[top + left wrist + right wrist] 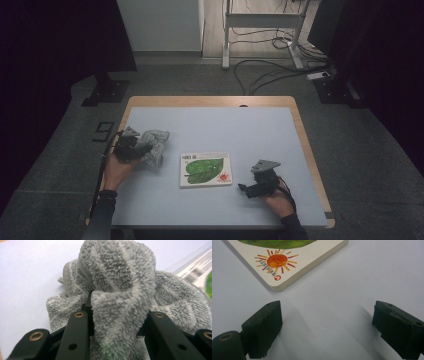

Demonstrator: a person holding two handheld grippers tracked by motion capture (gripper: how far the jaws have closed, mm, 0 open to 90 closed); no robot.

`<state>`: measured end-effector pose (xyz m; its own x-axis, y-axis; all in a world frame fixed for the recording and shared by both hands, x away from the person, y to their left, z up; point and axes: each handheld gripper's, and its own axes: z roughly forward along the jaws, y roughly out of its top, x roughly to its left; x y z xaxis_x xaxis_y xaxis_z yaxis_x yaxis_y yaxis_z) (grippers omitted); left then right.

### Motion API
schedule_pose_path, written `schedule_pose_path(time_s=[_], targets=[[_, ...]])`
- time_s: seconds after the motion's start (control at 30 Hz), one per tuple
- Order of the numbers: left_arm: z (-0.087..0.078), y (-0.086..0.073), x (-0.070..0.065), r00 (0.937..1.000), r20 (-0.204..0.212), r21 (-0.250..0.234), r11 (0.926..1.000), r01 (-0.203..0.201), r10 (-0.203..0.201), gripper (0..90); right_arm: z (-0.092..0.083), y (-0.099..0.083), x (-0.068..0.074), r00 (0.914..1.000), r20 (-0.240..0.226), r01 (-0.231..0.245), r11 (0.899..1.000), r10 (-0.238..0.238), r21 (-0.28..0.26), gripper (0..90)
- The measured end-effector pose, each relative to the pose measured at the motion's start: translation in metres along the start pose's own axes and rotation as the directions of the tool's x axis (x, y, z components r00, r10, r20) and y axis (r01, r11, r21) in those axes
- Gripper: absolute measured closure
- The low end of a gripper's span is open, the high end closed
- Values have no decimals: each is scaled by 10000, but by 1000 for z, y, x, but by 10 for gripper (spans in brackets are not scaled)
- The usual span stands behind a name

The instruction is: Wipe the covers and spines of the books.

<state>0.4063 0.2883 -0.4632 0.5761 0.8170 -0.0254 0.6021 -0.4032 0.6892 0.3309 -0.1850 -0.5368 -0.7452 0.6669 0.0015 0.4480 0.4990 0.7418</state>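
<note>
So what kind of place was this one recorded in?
Probably a lab or recording studio, not a home: a lone table on grey carpet, black curtains on both sides, and loose cables trailing by a metal stand.

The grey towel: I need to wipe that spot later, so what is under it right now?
The grey towel, bunched and pinched in the left gripper, rests on the pale blue table. Its folds cover whatever may lie directly beneath. The book lies beside it, apart.

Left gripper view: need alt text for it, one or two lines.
The left tool is clamped on a bunched fold of a fluffy grey towel, whose pile bulges up between the two black jaws. Behind the towel lie the pale blue table and, at the right edge, a corner of a white book.
</note>
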Motion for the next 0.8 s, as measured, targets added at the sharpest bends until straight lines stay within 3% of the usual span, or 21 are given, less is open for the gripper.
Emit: schedule_pose_path(time_s=[0.37, 0.5, 0.8], targets=[[-14, 20, -21, 9978, 562, -410, 9986, -339, 362, 657, 0, 0, 0, 10000, 2, 15, 10000, -15, -5, 87], [-16, 27, -30, 9940, 997, -505, 9979, -407, 456, 655, 0, 0, 0, 10000, 0, 14, 10000, -14, -7, 87], [-8, 38, -53, 9849, 1455, -621, 9944, -857, 940, 649, 0, 0, 0, 10000, 5, 37, 10000, -37, 2, 88]])
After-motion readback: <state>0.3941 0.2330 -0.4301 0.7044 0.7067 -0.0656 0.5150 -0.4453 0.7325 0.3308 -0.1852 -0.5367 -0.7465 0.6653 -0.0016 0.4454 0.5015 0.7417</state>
